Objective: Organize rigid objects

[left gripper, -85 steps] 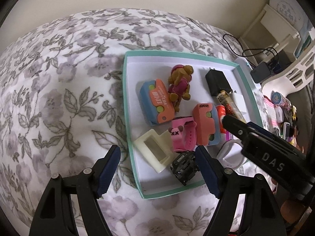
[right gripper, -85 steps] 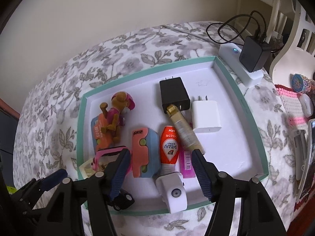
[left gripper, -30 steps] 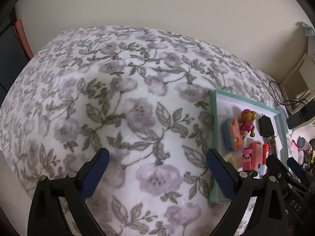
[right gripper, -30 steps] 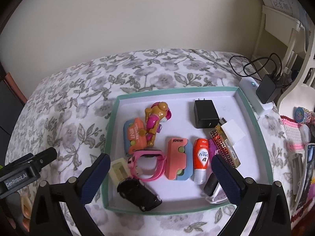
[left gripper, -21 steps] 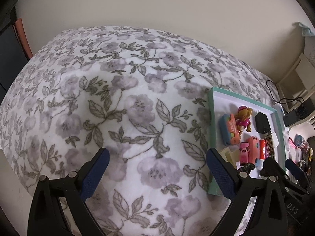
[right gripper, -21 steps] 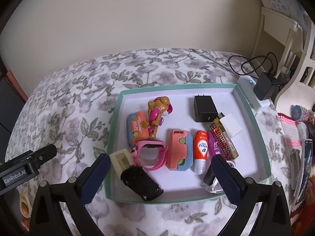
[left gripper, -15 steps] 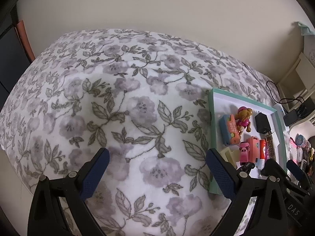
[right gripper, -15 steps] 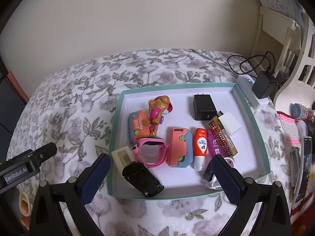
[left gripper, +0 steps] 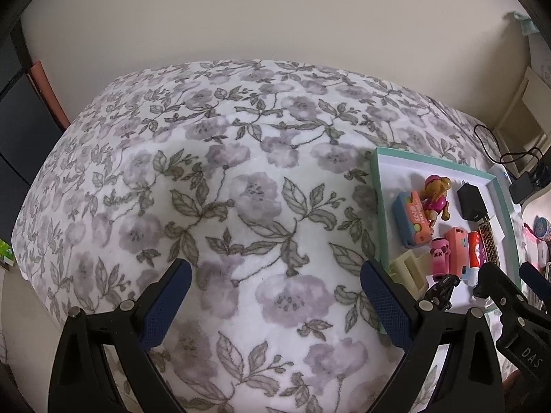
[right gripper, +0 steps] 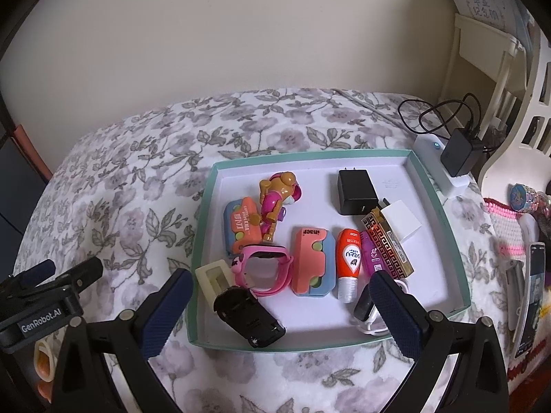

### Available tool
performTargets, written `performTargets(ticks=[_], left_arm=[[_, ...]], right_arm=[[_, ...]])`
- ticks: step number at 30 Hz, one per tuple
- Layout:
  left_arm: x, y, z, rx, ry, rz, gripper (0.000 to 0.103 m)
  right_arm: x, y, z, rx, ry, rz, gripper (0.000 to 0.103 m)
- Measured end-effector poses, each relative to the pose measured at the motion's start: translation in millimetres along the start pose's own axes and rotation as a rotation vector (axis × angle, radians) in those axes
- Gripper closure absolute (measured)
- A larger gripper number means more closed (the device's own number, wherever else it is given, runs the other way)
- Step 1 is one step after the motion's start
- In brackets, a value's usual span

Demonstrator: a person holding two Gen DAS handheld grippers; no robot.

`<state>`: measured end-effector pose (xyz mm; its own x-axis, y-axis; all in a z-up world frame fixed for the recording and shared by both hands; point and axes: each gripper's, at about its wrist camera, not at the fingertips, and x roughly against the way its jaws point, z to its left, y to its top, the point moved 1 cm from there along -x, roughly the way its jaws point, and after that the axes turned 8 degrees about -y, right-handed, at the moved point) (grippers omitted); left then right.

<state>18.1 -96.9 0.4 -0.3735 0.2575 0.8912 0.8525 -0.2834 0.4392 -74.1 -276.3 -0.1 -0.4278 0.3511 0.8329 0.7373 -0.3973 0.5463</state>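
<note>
Both claws pulled back from tray [right gripper: 454, 265]; left claw [left gripper: 275, 296] now over bare floral blanket [left gripper: 224, 179], tray off right.

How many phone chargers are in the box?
2: a black plug-in charger at the tray's far side, and a white cube charger just right of it. Others may be hidden.

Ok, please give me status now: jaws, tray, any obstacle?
Left gripper open, over bare blanket. Right gripper open, holds nothing. Tray full of items. Nothing in the way.
</note>
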Motion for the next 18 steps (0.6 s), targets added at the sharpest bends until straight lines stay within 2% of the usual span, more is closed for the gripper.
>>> performTargets(ticks=[18], left_arm=[[-1.0, 0.0, -1.6, -0.016, 0.014, 0.001, 0.005]], right_arm=[[-4.7, -1.3, 0.8, 0.01, -0.006, 0.01, 0.0]])
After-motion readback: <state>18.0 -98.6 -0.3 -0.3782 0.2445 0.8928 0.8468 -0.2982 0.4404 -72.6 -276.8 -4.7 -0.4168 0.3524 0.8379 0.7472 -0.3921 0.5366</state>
